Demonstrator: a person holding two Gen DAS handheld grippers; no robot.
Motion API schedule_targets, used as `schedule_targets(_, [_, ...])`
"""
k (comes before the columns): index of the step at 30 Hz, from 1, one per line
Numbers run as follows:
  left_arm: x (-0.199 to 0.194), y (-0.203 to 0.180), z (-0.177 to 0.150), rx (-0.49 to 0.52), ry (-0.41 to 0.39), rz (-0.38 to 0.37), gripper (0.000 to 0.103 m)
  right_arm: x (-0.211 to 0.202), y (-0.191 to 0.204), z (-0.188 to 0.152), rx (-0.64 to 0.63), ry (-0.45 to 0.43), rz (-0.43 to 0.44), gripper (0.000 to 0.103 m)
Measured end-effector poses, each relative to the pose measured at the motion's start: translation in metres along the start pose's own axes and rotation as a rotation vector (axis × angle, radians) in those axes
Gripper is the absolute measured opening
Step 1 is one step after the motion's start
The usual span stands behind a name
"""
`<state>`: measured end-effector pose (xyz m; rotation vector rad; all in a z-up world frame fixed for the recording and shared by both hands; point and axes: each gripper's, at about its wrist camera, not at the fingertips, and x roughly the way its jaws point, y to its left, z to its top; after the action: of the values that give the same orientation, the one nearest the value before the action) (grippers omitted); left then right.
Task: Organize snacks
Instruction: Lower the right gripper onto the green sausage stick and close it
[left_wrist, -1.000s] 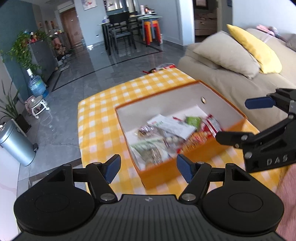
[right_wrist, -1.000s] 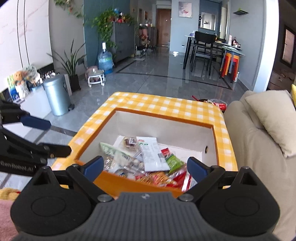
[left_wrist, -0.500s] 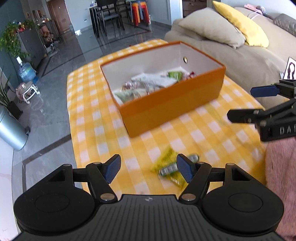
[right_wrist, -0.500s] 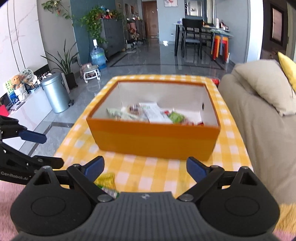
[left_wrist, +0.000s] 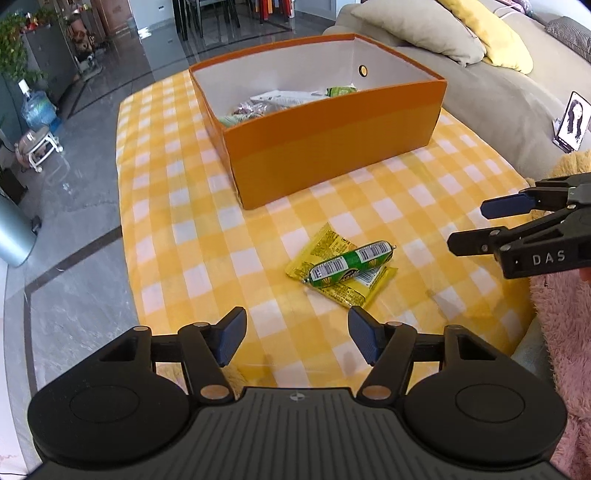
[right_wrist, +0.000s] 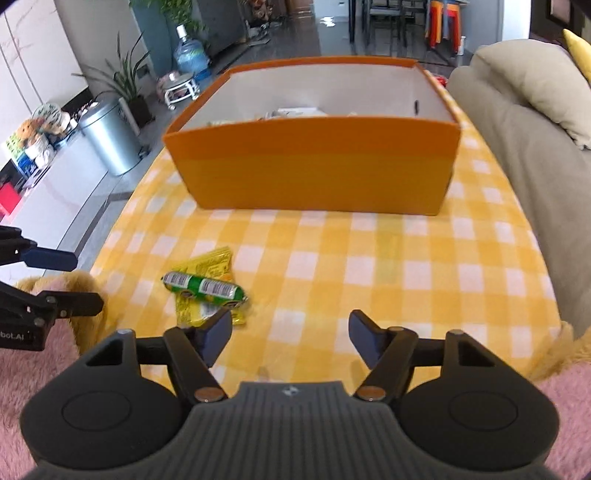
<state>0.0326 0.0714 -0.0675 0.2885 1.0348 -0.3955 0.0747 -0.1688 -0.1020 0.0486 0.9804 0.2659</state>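
both views have pulled back from over the orange box (left_wrist: 332, 147) and dropped toward the near tabletop (left_wrist: 184, 236), so a fresh pickup looks to be starting. green sausage stick (left_wrist: 349, 264) lies on a yellow packet (left_wrist: 317, 251), outside the box. left tool (left_wrist: 297, 339) and right tool (right_wrist: 290, 341) have just been narrowing, part open, nothing between them

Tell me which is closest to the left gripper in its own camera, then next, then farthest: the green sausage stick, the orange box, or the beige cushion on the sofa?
1. Green sausage stick, lying on a yellow packet just ahead, slightly right.
2. Orange cardboard box, mid-table behind it.
3. Beige cushion, on the sofa, far right.
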Motion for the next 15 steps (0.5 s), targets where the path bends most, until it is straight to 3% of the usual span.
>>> schedule_targets(6, [0.014, 0.001, 0.005, -0.010, 0.040, 0.006, 0.073, 0.013, 0.019, 0.004, -0.078, -0.021, 0.086, 0.066])
schedule_targets(9, [0.024, 0.008, 0.010, -0.052, 0.065, 0.021, 0.073, 0.022, 0.031, 0.010, -0.156, -0.047, 0.152, 0.064])
schedule_targets(15, [0.034, 0.012, 0.016, -0.064, 0.073, 0.012, 0.073, 0.046, 0.053, 0.016, -0.333, -0.054, 0.204, 0.059])
